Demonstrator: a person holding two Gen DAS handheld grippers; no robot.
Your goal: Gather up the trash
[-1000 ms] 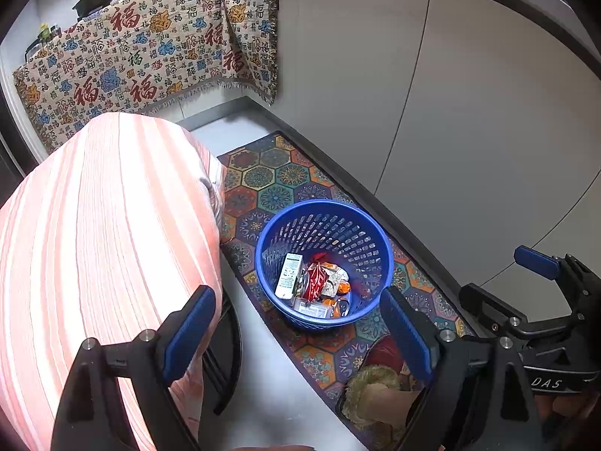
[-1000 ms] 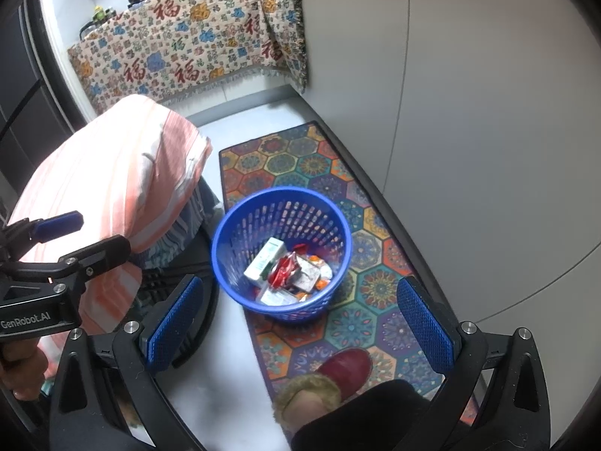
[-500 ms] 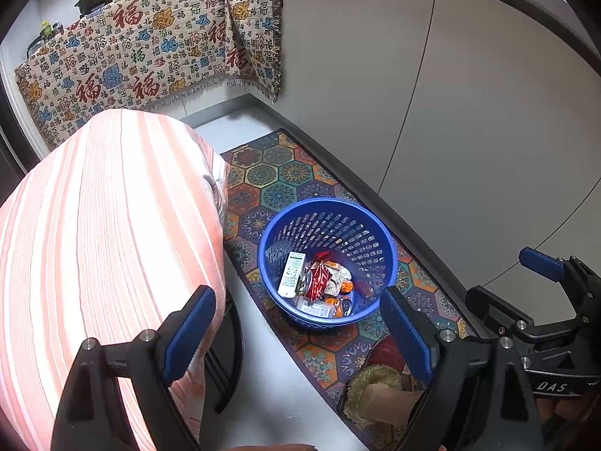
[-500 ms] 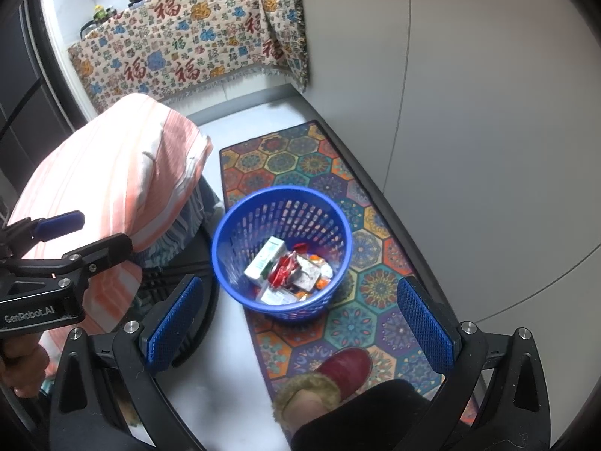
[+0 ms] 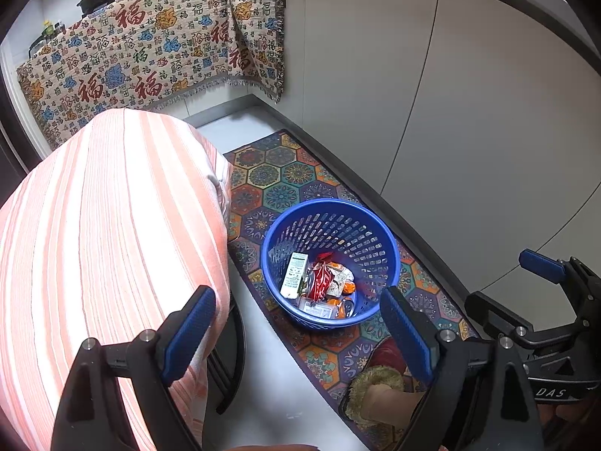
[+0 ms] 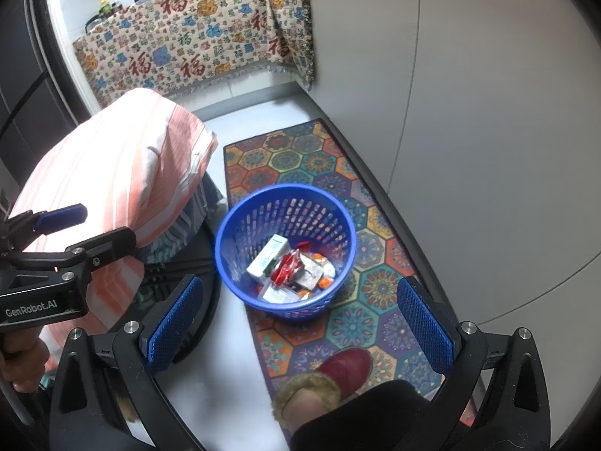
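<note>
Left wrist view barely shifts from a moment ago; I keep both left tongs (image 5: 300, 323) and right tongs (image 6: 296, 319) spread wide, empty. Blue basket (image 5: 379, 248) holds a white carton (image 5: 295, 274) and wrappers (image 5: 325, 278).

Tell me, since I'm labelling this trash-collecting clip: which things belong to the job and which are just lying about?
Job:
blue basket
white carton in it
red wrapper in it
left tongs, open
right tongs, open

Lying about:
hexagon rug
striped cloth
patterned cloth
red slipper
</note>
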